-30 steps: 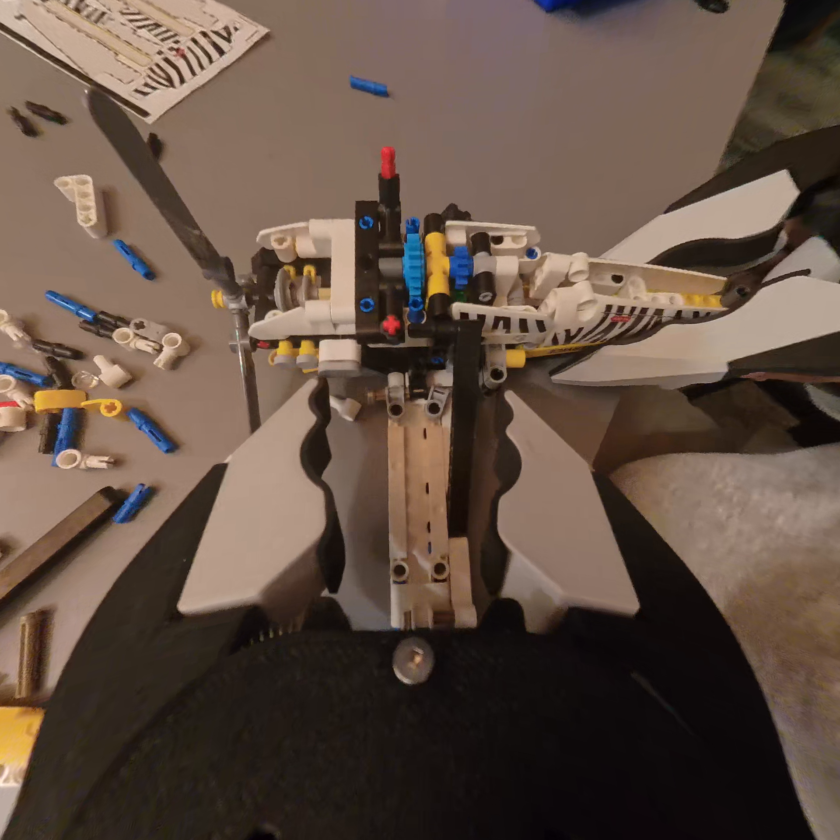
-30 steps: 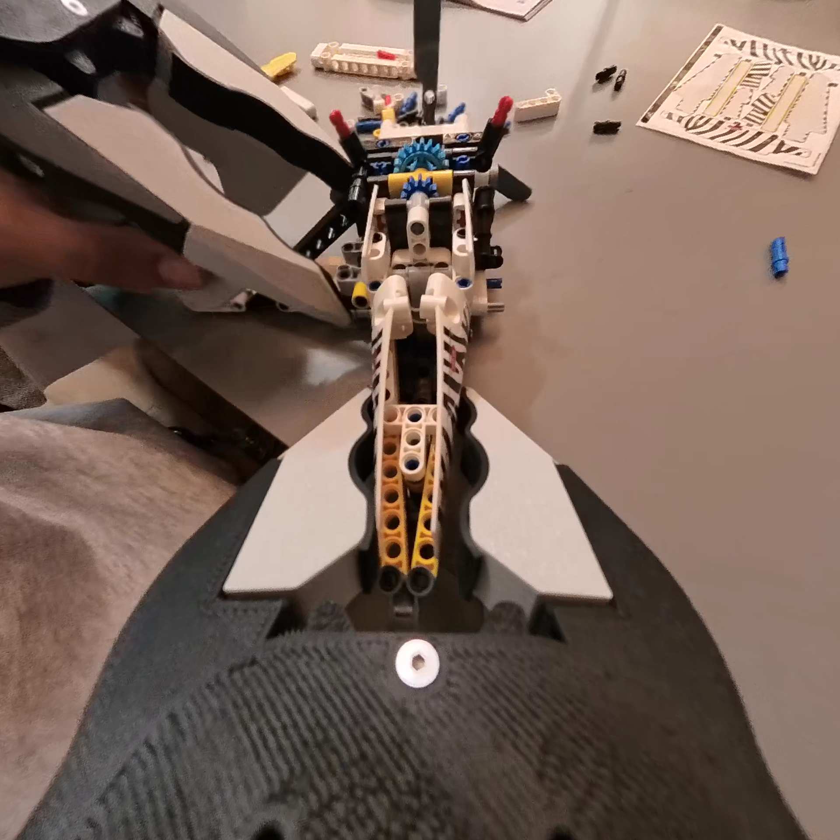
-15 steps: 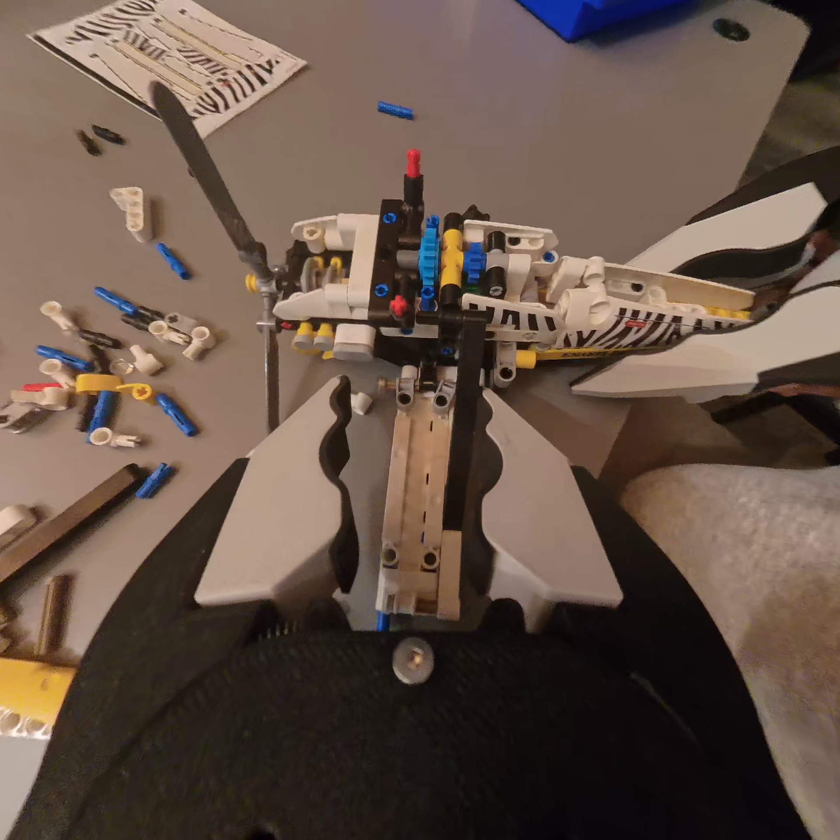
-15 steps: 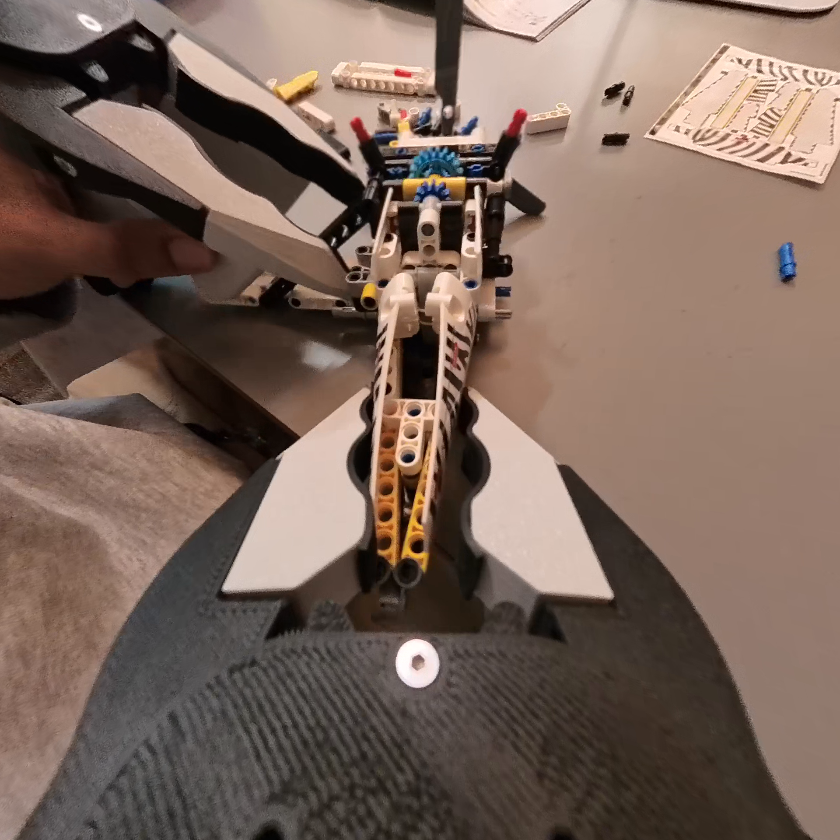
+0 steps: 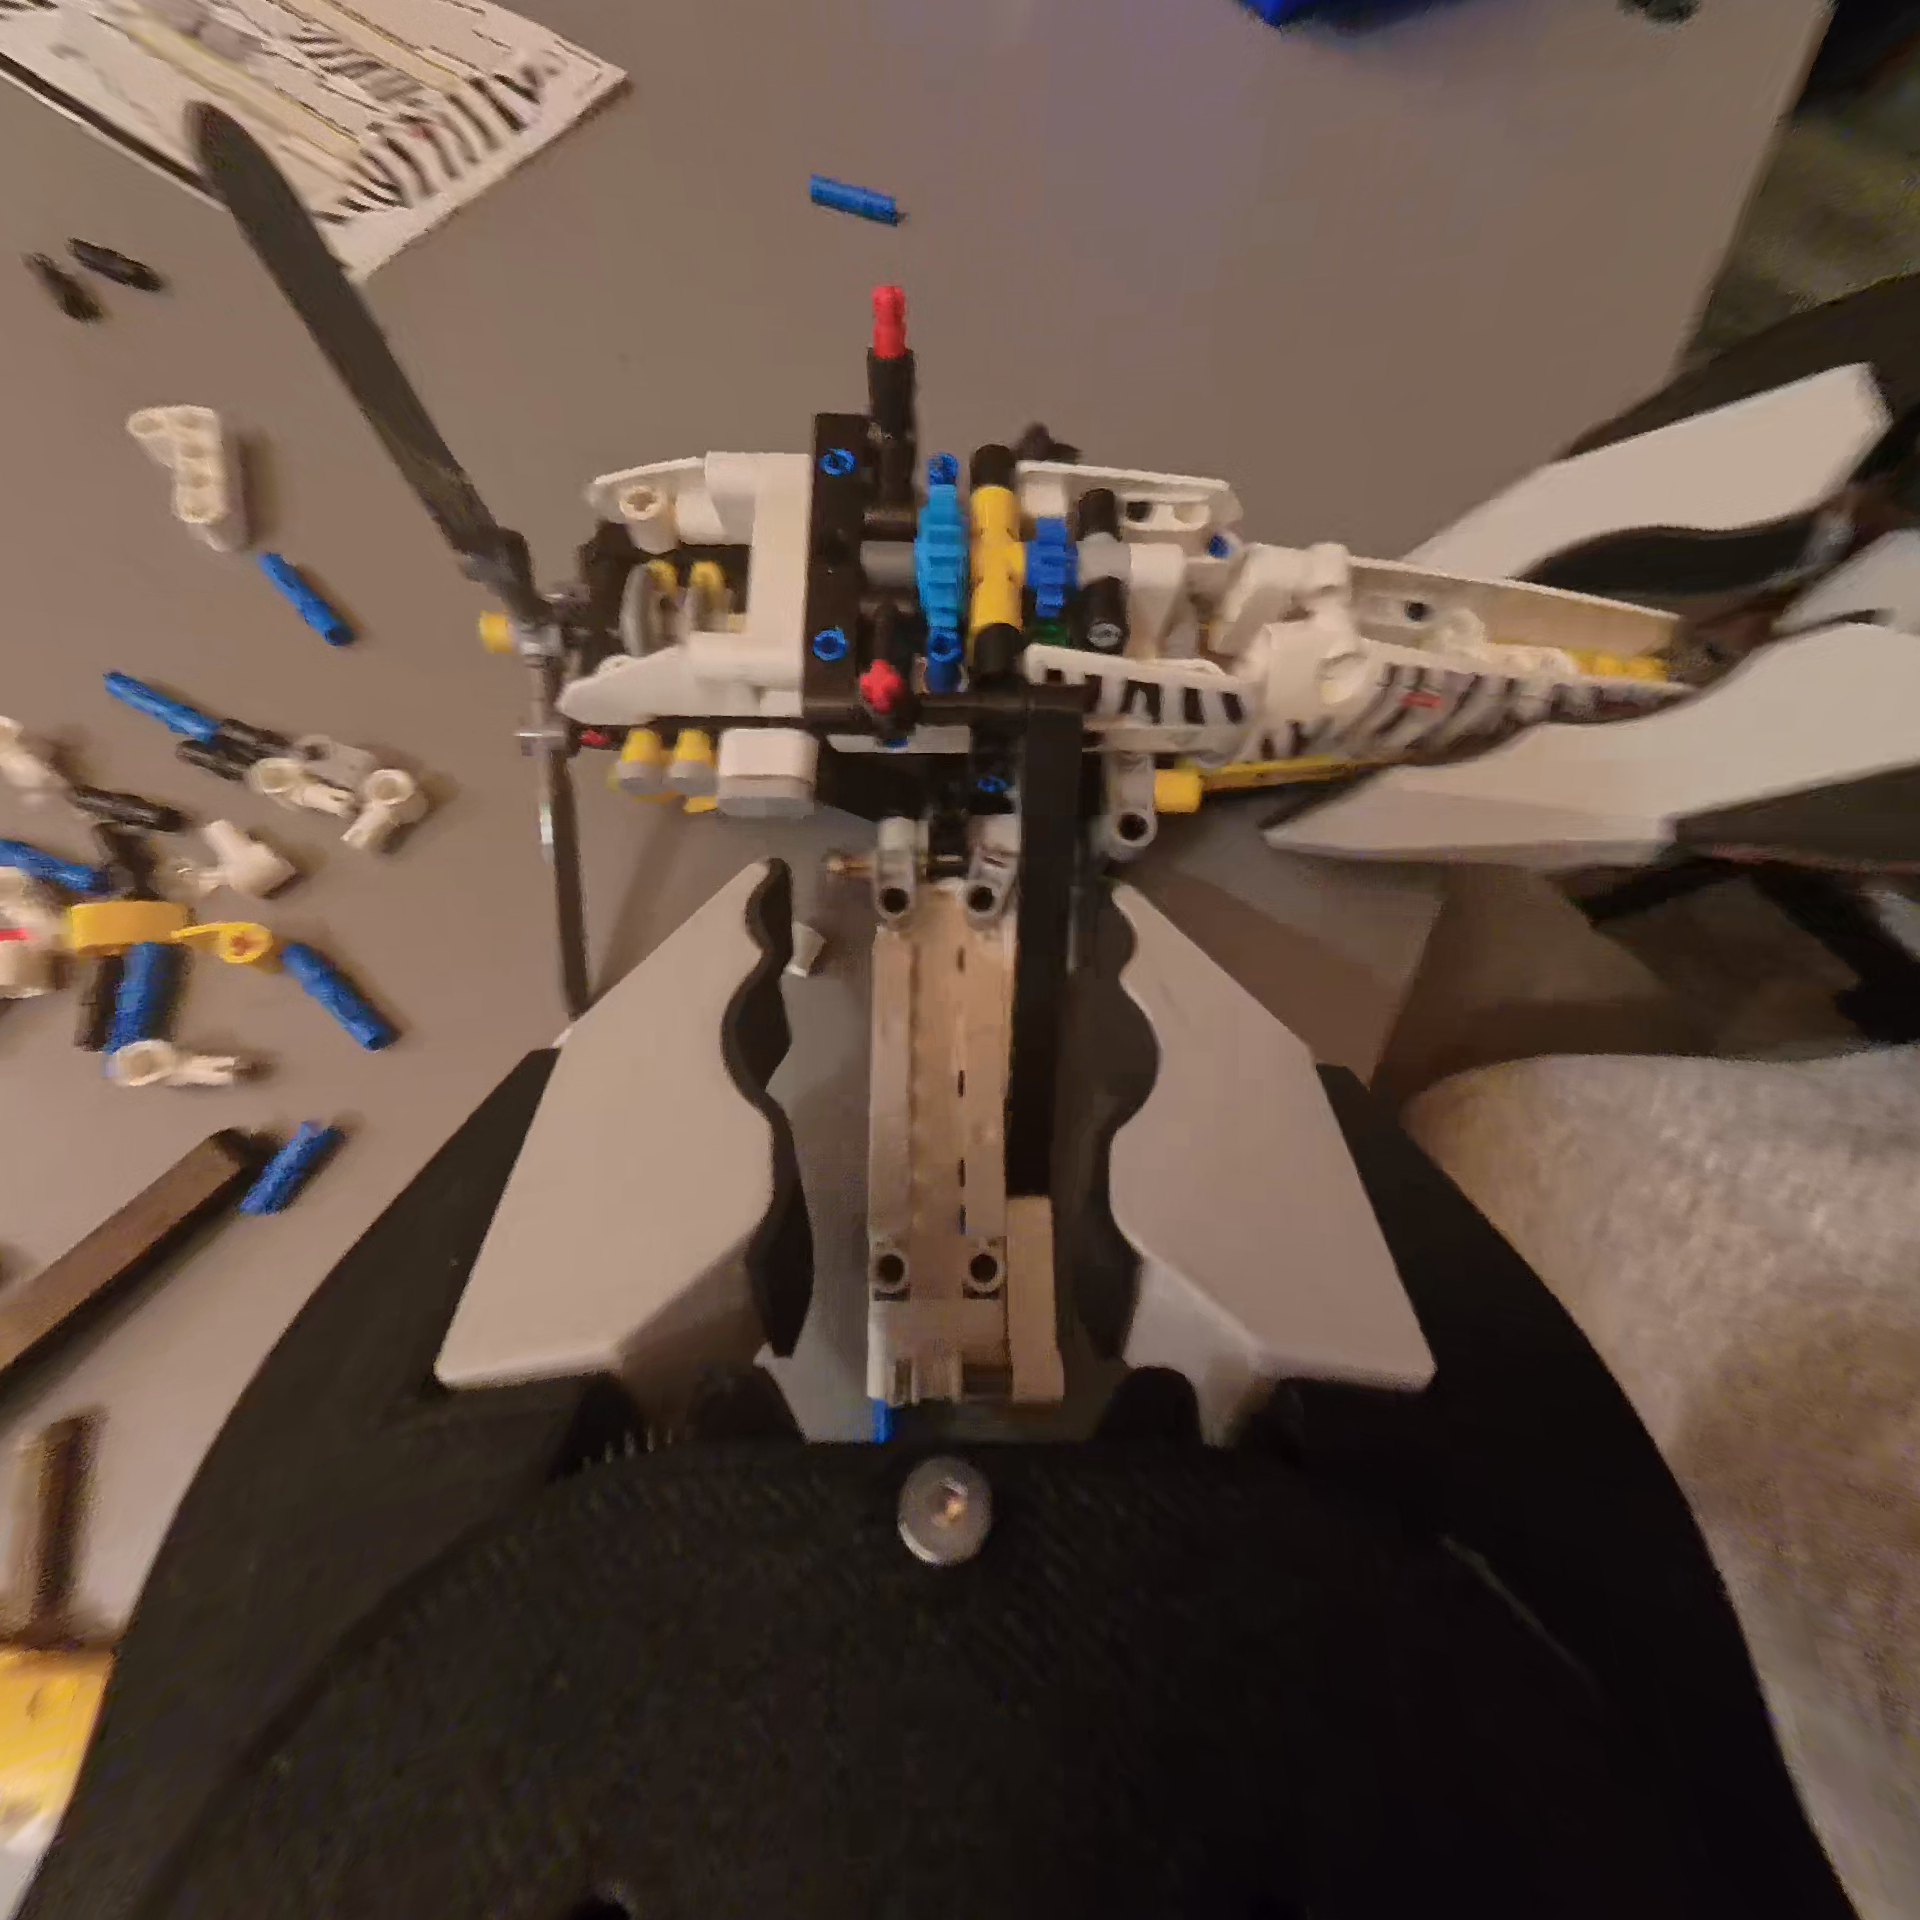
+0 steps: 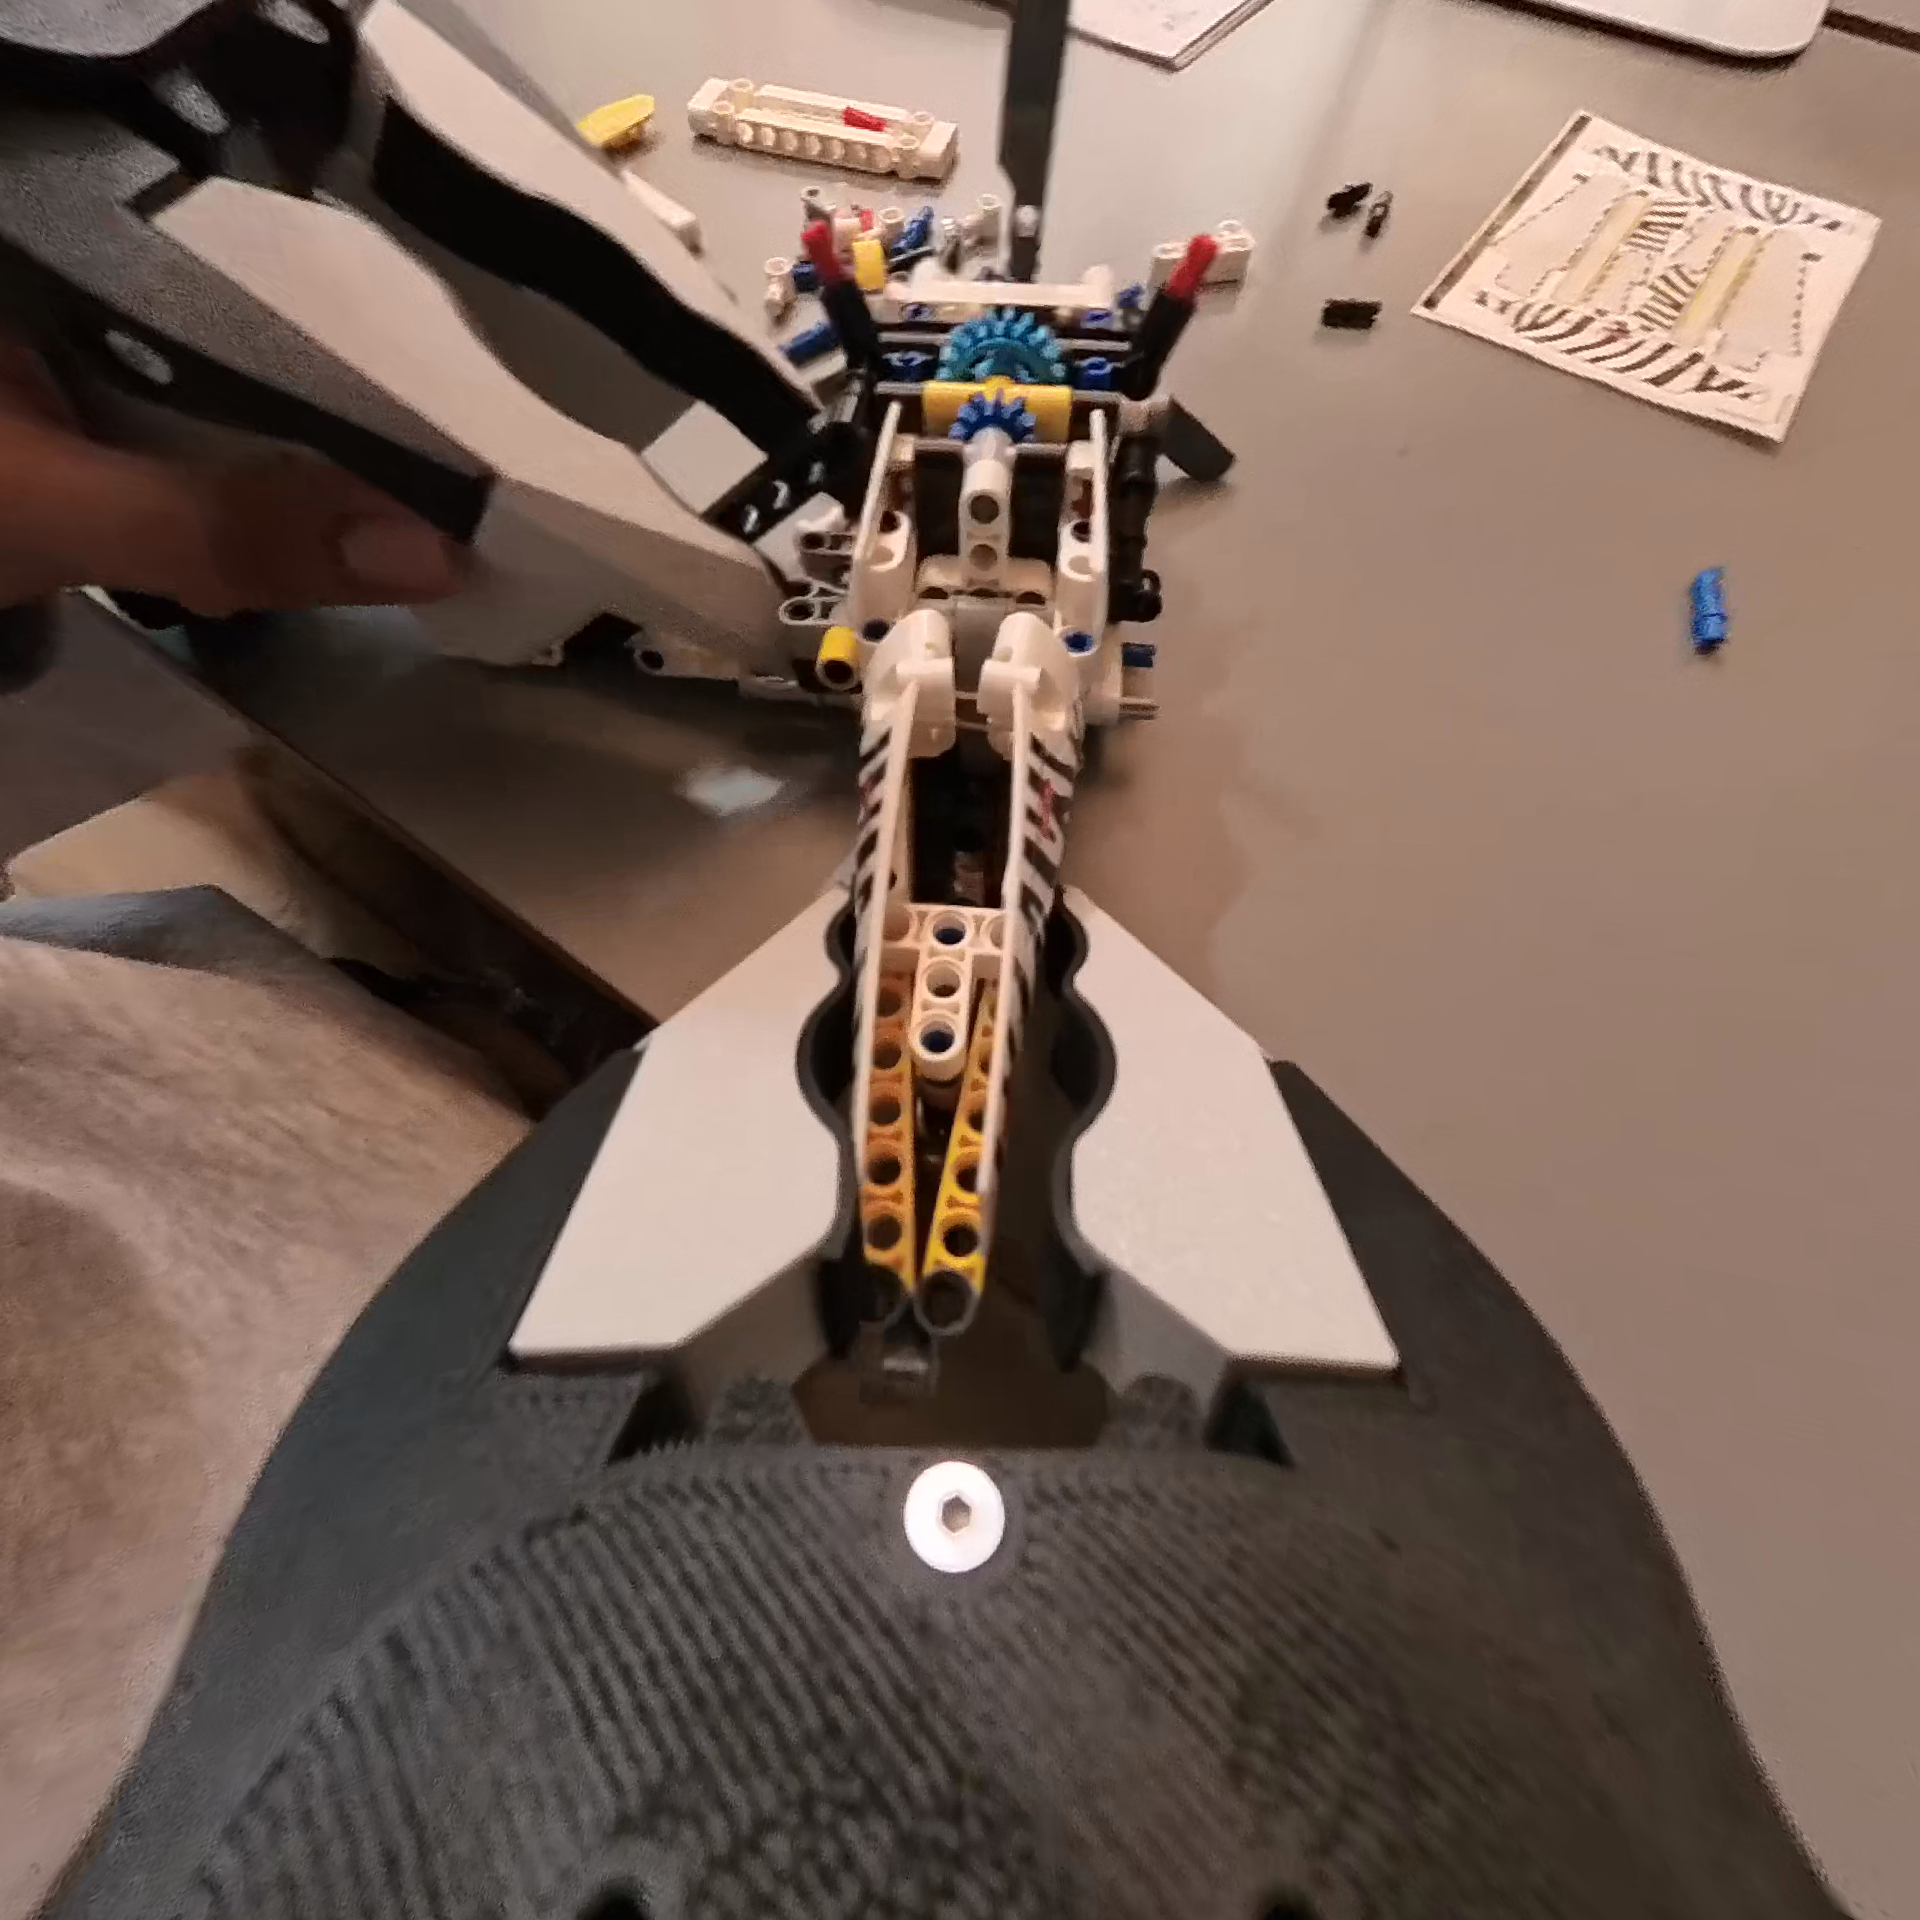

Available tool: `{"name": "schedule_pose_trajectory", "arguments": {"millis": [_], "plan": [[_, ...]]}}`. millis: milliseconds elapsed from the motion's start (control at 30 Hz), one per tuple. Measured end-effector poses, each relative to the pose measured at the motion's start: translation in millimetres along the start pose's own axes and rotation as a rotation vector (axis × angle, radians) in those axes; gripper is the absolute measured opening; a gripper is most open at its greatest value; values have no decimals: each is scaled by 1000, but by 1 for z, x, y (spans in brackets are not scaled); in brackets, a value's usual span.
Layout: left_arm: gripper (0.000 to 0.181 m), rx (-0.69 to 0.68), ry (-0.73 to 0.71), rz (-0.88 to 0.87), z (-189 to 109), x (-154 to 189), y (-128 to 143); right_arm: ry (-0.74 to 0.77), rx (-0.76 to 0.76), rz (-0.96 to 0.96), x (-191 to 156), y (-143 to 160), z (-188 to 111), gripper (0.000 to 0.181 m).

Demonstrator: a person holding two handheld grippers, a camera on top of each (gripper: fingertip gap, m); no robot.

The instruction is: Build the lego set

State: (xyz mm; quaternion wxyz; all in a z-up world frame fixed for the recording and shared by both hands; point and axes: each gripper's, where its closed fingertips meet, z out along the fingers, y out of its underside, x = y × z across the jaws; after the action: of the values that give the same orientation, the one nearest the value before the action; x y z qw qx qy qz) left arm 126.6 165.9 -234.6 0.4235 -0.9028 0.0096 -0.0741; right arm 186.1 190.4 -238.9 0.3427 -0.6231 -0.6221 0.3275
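Observation:
The lego plane (image 5: 935, 623) is white with zebra stripes, blue gears, red pins and a black propeller blade (image 5: 343, 343). My left gripper (image 5: 935, 914) is shut on its wing (image 5: 940, 1091), a pale panel with a black beam. The right pad presses the beam and a thin gap shows at the left pad. My right gripper (image 6: 951, 935) is shut on the tail (image 6: 935, 1091), made of striped panels over yellow beams. The plane (image 6: 987, 499) points away from it. The left gripper (image 6: 790, 488) reaches in from the left, and the right gripper (image 5: 1351, 686) shows at the tail.
Loose blue, white, black and yellow pieces (image 5: 208, 883) lie left of the plane. There is a sticker sheet (image 6: 1662, 270), a lone blue pin (image 6: 1704, 608) and a white beam (image 6: 821, 114) on the grey table (image 6: 1455, 831). A hand (image 6: 208, 540) holds the left gripper. A grey-clothed lap (image 5: 1662, 1299) is at the table edge.
Both grippers keep their hold. The plane and both grippers shifted together over the table, so the loose pieces and sticker sheet slid in the views. Both views are now blurred by motion.

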Motion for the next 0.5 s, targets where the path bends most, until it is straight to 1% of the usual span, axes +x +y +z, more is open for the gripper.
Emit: {"name": "schedule_pose_trajectory", "arguments": {"millis": [33, 100, 167, 233, 300, 367, 433, 467, 500], "plan": [[63, 4, 65, -31, -1, 6, 0, 15, 0, 2, 6, 0, 0, 32], [70, 26, 197, -118, -3, 18, -3, 70, -8, -4, 23, 0, 0, 33], [70, 73, 295, -197, -8, 25, -9, 143, -24, -7, 43, 0, -4, 42], [70, 123, 359, -262, -13, 27, -15, 200, 2, 12, 57, -5, -13, 55], [71, 154, 387, -301, -16, 25, -18, 229, 94, 47, 61, -17, -27, 62], [72, 173, 395, -318, -18, 23, -20, 192, 237, 71, 46, -33, -43, 60], [73, 187, 409, -324, -18, 23, -23, 39, 353, 90, 11, -45, -48, 35], [74, 191, 415, -323, -18, 23, -24, -42, 375, 102, -7, -47, -45, 32], [74, 191, 423, -320, -17, 23, -25, -98, 369, 121, -21, -46, -38, 36]]}}
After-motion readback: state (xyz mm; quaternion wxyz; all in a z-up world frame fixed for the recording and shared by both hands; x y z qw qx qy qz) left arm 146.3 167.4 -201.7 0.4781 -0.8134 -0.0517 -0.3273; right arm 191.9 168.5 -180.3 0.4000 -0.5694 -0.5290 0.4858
